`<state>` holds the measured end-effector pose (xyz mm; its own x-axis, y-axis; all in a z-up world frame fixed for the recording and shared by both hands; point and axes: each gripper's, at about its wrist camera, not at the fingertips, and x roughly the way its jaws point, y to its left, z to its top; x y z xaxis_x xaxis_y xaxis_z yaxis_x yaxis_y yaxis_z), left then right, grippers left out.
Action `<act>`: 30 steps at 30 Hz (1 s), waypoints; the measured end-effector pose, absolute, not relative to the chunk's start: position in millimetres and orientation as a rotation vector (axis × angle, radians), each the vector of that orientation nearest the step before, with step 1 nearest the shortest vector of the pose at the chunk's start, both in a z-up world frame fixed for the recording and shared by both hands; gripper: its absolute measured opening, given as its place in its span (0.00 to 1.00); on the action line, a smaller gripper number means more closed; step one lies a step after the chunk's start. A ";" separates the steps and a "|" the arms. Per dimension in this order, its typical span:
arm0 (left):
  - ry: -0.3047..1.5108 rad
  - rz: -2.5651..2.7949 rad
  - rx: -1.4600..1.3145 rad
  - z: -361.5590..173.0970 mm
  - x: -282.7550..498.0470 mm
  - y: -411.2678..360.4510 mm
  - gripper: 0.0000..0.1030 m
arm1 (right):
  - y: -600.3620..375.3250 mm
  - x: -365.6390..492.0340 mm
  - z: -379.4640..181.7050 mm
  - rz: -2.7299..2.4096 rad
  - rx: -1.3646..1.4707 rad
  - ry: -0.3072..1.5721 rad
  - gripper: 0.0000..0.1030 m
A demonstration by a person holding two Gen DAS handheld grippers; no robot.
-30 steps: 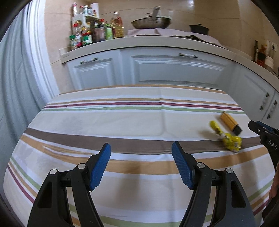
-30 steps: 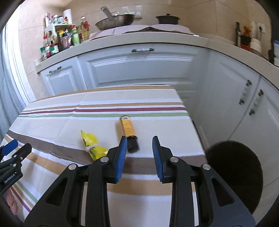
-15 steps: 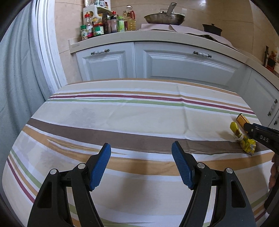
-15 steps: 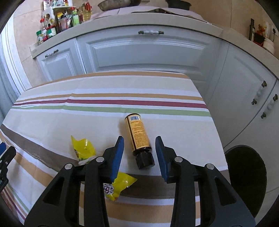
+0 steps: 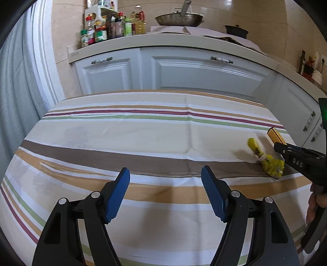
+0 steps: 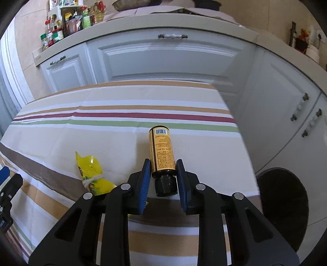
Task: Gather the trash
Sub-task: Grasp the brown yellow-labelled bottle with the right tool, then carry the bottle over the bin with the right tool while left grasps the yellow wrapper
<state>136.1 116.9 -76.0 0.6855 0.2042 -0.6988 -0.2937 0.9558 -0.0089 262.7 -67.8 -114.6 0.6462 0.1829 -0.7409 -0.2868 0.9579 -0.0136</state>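
Surroundings: white panelled cabinets behind the table, under a pale curved counter; cluster of seasoning jars at the counter's left end; metal wok and small dark pot further along.
Floor: round dark bin to the right, below the table edge.
Table: striped tablecloth in cream, tan, brown, maroon and green, matte woven cloth with fold creases.
Bottle: small amber bottle, cylindrical, lying on its side on the cloth near the right edge, ribbed black cap toward the camera, orange label with barcode at the far end.
Right gripper: jaws just been closing, now narrow, blue ribbed pads at either side of the bottle's shoulder and cap, touching or nearly so; firm contact not certain.
Wrapper: crinkled yellow wrapper, glossy film knotted at the middle with pale string, lying just left of the bottle, partly hidden behind the right gripper's left finger.
Left gripper: jaws wide, nothing between them, over bare cloth well apart from the trash.
Obstruction: none between the left gripper and the wrapper.
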 end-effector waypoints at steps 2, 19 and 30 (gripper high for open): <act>0.767 0.260 -0.123 -74.9 138.1 109.2 0.68 | -76.3 257.7 -112.3 0.244 -0.133 0.811 0.24; 0.785 0.073 -0.054 -75.3 171.7 16.1 0.68 | -185.0 218.0 -101.2 0.030 -0.066 0.742 0.24; 0.823 0.065 -0.034 -86.8 198.6 -5.3 0.68 | -220.1 216.0 -100.4 -0.007 -0.034 0.725 0.24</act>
